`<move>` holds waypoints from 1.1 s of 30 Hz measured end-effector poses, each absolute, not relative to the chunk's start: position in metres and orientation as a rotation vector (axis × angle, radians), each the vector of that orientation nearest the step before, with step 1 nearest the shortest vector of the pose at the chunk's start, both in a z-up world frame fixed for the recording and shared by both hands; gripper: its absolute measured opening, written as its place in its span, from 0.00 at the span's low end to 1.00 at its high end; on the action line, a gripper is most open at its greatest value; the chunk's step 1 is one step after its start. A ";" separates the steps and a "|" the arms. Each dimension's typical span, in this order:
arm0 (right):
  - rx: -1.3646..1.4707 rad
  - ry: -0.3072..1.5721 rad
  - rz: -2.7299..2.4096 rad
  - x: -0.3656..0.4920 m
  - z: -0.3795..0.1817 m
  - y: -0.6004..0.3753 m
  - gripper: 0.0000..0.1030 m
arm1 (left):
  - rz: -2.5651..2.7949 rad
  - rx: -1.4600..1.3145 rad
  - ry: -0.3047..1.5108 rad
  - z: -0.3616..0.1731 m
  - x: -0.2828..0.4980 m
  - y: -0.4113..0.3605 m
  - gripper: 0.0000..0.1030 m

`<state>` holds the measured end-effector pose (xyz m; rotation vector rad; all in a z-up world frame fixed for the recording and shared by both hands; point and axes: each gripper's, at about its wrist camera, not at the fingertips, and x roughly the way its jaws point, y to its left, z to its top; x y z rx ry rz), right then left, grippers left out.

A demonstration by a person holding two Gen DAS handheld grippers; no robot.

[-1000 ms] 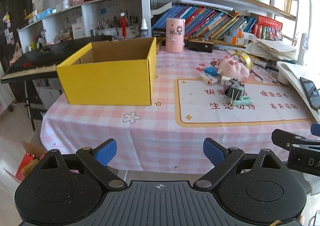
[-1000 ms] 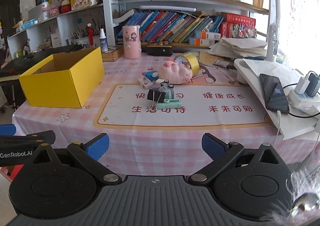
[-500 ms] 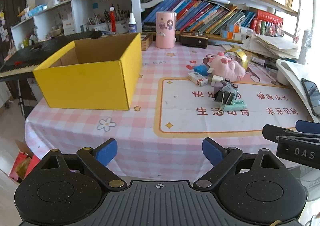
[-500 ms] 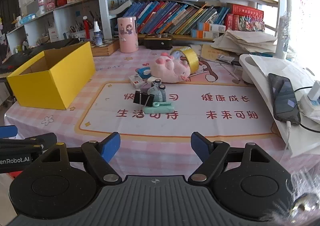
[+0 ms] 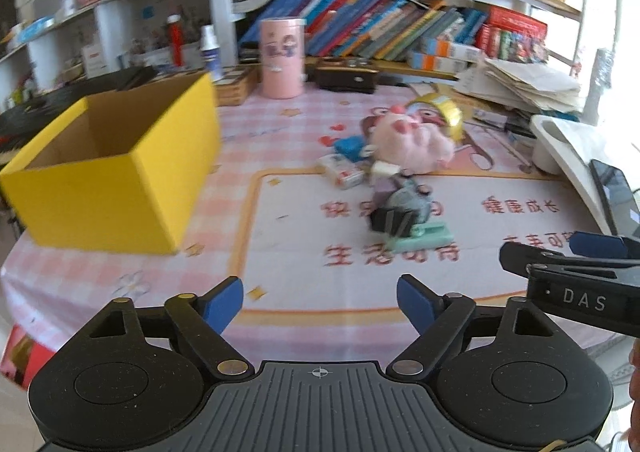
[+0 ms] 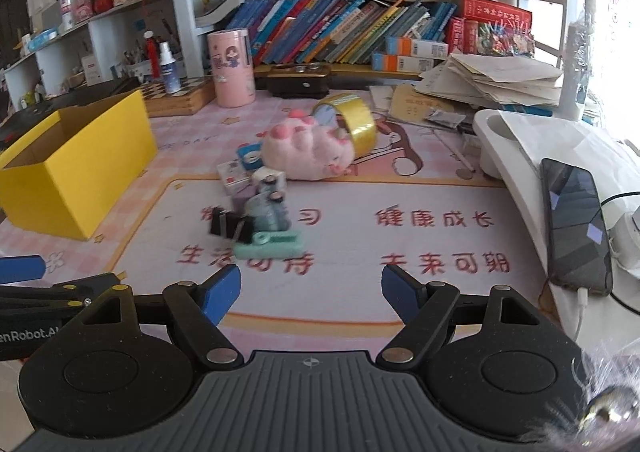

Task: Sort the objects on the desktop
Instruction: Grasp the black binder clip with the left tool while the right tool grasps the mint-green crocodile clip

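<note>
A heap of small things lies mid-table: a pink plush pig, a gold tape roll, a black binder clip, a mint stapler and a small white box. An open yellow cardboard box stands to the left. My left gripper hovers over the near table edge with its jaws closing on nothing. My right gripper stands open and empty, short of the heap.
A pink cylinder stands at the back before shelves of books. A white stand with a phone, cables and stacked papers fills the right side. A dark keyboard lies behind the yellow box.
Both grippers have moved forward over the table, so the heap and yellow box look nearer. Both pairs of jaws have narrowed somewhat, with nothing taken.
</note>
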<state>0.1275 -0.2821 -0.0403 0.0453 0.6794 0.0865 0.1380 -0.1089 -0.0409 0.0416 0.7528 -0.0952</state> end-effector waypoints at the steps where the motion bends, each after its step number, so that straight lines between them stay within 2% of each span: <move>1: 0.047 0.680 0.083 0.130 -0.041 -0.286 0.75 | -0.108 0.048 0.755 -0.043 0.143 -0.115 0.78; 3: 0.051 0.677 0.075 0.136 -0.041 -0.295 0.75 | -0.131 0.053 0.757 -0.045 0.152 -0.127 0.72; 17: 0.081 0.687 0.050 0.174 -0.047 -0.340 0.75 | -0.144 0.122 0.781 -0.076 0.222 -0.179 0.57; 19: 0.078 0.698 0.054 0.179 -0.050 -0.343 0.75 | -0.140 0.142 0.784 -0.079 0.226 -0.182 0.53; 21: 0.076 0.702 0.063 0.182 -0.051 -0.344 0.75 | -0.130 0.168 0.785 -0.082 0.230 -0.185 0.42; 25: 0.070 0.712 0.077 0.188 -0.053 -0.343 0.75 | -0.115 0.182 0.779 -0.081 0.232 -0.181 0.39; 33: 0.054 0.756 0.190 0.201 -0.063 -0.315 0.75 | 0.011 0.020 0.752 -0.046 0.209 -0.125 0.39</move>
